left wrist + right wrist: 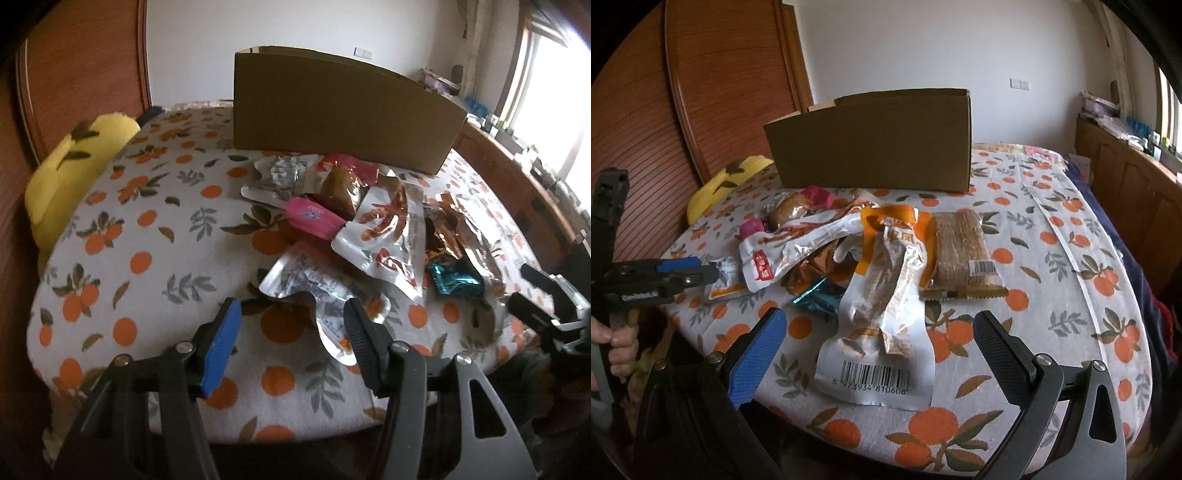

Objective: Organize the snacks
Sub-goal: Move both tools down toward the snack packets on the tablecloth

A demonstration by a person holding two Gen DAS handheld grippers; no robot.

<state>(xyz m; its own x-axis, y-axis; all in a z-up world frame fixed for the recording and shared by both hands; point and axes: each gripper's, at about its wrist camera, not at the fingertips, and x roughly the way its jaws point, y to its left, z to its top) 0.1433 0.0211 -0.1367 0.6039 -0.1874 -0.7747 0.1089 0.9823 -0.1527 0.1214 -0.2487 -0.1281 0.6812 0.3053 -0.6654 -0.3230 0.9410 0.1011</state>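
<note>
A pile of snack packets lies on the orange-print cloth in front of an open cardboard box (332,114) (879,147). My left gripper (291,314) is open and empty, its tips just short of a silver pouch (314,284). Behind it lie a pink packet (314,216), a brown bun pack (341,186) and a teal wrapper (456,282). My right gripper (879,332) is open and empty, astride the near end of a white-and-orange pouch with a barcode (882,332). A brown cracker pack (960,251) lies to its right.
The table (1071,295) curves away at the near edge. A yellow cushion (70,173) sits at the far left beside a wooden wardrobe (701,92). A wooden sideboard (1137,192) with clutter runs under the window on the right.
</note>
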